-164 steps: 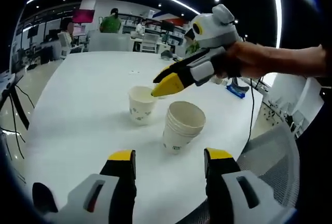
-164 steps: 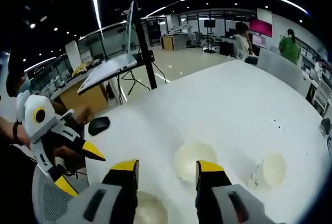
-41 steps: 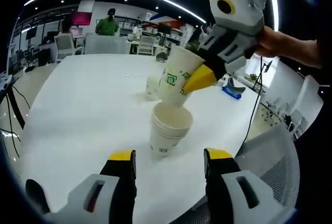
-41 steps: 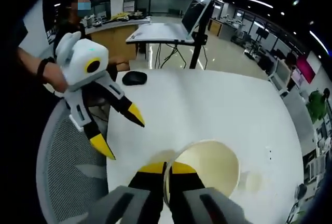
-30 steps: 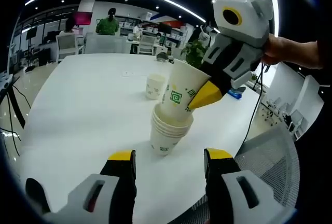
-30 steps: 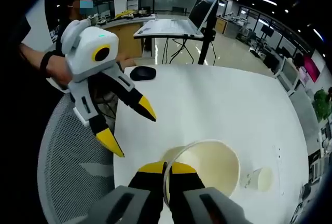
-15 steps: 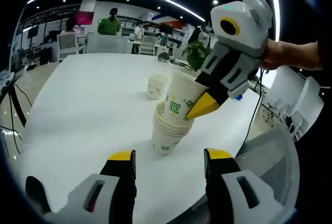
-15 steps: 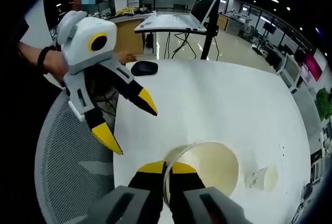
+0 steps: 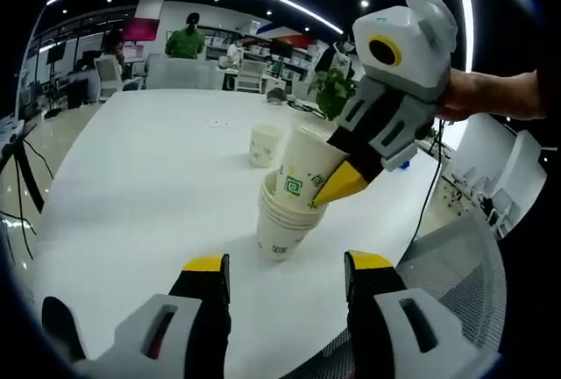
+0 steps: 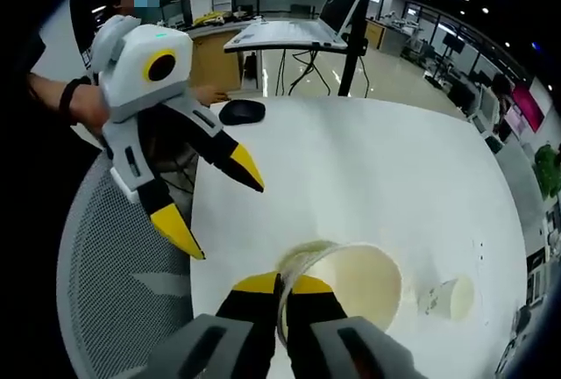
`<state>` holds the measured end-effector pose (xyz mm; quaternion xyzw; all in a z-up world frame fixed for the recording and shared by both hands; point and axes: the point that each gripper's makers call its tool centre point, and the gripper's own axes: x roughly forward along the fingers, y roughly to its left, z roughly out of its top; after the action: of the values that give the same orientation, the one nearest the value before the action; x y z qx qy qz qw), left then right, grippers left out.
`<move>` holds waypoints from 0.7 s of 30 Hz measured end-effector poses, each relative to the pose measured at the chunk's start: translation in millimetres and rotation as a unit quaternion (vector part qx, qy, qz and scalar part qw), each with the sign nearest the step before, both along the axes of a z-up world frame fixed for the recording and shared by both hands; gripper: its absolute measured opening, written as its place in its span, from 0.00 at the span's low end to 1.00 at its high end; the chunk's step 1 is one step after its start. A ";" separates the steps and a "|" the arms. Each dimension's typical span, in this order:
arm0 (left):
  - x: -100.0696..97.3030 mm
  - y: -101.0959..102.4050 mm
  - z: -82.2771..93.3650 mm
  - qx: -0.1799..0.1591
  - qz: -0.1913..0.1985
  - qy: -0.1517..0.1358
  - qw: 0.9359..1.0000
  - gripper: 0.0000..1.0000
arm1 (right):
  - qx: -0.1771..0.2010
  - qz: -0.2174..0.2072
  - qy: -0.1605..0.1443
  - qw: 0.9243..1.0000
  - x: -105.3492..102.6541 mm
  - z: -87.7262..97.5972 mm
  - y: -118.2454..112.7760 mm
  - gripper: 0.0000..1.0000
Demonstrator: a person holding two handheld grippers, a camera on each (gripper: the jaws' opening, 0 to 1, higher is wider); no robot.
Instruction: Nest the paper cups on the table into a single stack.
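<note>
A stack of paper cups [image 9: 282,225] stands on the white table [image 9: 140,168]. My right gripper [image 9: 337,184] comes in from the upper right, shut on the rim of a paper cup [image 9: 304,175] with a green mark, tilted and partly sunk into the stack's top. In the right gripper view that cup [image 10: 355,284] opens wide just beyond my shut jaws [image 10: 281,287]. A single cup [image 9: 265,145] stands farther back, seen also as the lone cup [image 10: 454,296]. My left gripper [image 9: 285,267] is open in front of the stack, and again as the open left gripper [image 10: 215,208].
A grey mesh chair [image 10: 114,291] sits at the table's near edge. A black mouse [image 10: 242,111] lies on the table's far end, with a laptop on a stand [image 10: 294,32] behind it. People and desks stand in the office beyond.
The right gripper has lowered the held cup from above the stack into its top. The left gripper has stayed open and still.
</note>
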<state>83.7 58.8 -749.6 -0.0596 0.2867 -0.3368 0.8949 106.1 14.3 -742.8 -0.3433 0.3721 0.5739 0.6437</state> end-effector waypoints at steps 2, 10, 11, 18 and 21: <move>0.8 0.2 -1.2 0.001 -0.001 0.000 1.000 0.51 | 0.000 0.000 0.000 1.000 0.5 -0.7 0.4 0.00; -0.4 0.2 -2.2 0.002 -0.002 0.002 1.000 0.51 | 0.004 -0.001 0.000 1.000 0.4 -0.7 2.0 0.00; -0.3 0.0 -2.5 0.003 -0.003 0.002 1.000 0.51 | 0.004 -0.001 0.001 1.000 0.4 -0.9 1.7 0.00; -0.7 -1.1 -5.3 0.006 -0.007 0.005 1.000 0.51 | 0.011 0.001 -0.001 1.000 -0.7 1.6 0.0 0.02; -0.3 -0.8 -5.7 0.005 -0.007 0.006 1.000 0.51 | 0.022 -0.001 -0.009 1.000 2.3 7.7 -3.6 0.03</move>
<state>83.4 58.0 -755.3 -0.0548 0.2939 -0.3410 0.8912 108.4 10.8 -735.2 -0.3342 0.3541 0.5783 0.6546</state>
